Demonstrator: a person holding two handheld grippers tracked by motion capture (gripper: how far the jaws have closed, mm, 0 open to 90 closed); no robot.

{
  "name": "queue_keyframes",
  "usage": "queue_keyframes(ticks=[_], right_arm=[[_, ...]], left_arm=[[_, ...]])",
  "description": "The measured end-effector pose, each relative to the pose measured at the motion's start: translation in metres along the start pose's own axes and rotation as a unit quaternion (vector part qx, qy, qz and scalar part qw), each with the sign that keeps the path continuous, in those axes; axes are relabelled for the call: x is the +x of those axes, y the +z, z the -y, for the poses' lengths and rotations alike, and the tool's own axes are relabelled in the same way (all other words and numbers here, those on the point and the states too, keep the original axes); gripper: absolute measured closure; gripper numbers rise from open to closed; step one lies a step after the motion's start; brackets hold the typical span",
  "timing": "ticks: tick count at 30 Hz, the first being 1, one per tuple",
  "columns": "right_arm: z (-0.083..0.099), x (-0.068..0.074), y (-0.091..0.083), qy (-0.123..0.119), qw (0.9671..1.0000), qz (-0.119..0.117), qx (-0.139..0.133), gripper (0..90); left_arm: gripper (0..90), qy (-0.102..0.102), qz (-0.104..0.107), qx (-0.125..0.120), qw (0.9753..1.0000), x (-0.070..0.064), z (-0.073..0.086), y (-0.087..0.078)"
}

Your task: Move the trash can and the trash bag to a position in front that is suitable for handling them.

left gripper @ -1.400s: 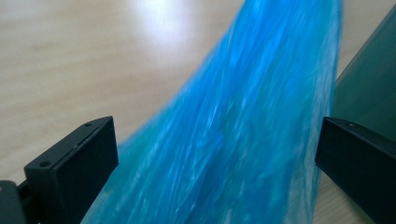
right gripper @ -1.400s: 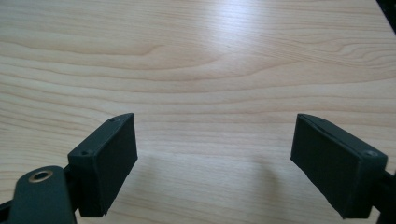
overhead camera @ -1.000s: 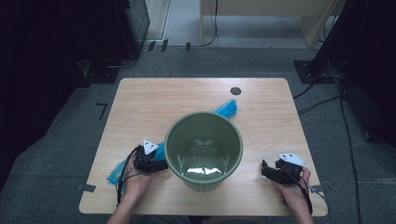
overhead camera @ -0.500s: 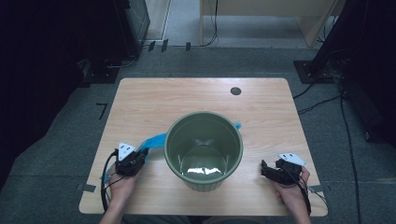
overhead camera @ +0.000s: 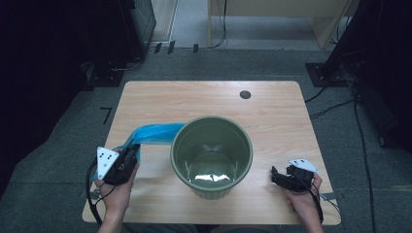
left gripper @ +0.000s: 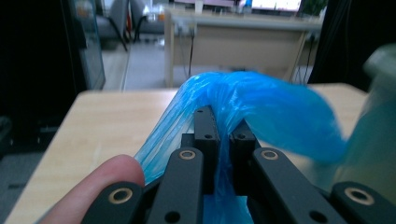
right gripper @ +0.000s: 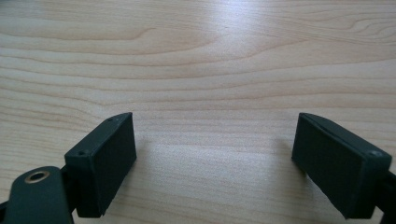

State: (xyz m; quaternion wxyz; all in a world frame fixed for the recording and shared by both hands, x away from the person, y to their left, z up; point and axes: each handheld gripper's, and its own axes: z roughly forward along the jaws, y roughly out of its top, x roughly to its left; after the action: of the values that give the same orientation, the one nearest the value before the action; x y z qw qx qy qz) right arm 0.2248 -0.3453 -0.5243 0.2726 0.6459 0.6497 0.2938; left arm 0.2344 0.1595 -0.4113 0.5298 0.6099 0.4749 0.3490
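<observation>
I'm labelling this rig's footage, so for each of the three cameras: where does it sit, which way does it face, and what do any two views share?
High view: above the person's table edge, facing forward and down on the table and green bucket; both hands, left gripper, right gripper.
Left gripper view: rides the left gripper, facing across the table; jaws clamp the blue plastic bag; a fingertip.
Right gripper view: rides the right gripper, facing down at bare wood; jaws apart.
Shared: bag and bucket in high and left gripper views.

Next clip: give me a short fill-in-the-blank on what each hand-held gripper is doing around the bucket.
1. The left hand-held gripper is shut on a ____ plastic bag.
2. The right hand-held gripper has its jaws ____ over bare wood.
3. The green bucket stands ____ the two grippers on the table.

Missing words: blue; open; between
</observation>
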Motion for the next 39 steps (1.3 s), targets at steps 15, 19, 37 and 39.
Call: queue_keyframes(ticks=[15, 19, 37, 39], right_arm=[[0.000, 0.000, 0.000, 0.001, 1.0000, 0.001, -0.001, 13.3], [0.000, 0.001, 0.000, 0.001, 1.0000, 0.002, 0.000, 13.3], [0.000, 0.000, 0.000, 0.000, 1.0000, 0.001, -0.001, 13.4], [0.000, 0.000, 0.000, 0.000, 1.0000, 0.001, -0.001, 13.4]], left_arm=[[85.6, -0.029, 0.028, -0.157, 0.9867, -0.036, -0.044, -0.020], [85.8, -0.029, 0.024, -0.186, 0.9819, -0.042, -0.052, -0.021], [85.8, -0.018, 0.078, -0.298, 0.9511, -0.076, -0.128, -0.041], [85.8, -0.017, 0.088, -0.308, 0.9470, -0.081, -0.134, -0.045]])
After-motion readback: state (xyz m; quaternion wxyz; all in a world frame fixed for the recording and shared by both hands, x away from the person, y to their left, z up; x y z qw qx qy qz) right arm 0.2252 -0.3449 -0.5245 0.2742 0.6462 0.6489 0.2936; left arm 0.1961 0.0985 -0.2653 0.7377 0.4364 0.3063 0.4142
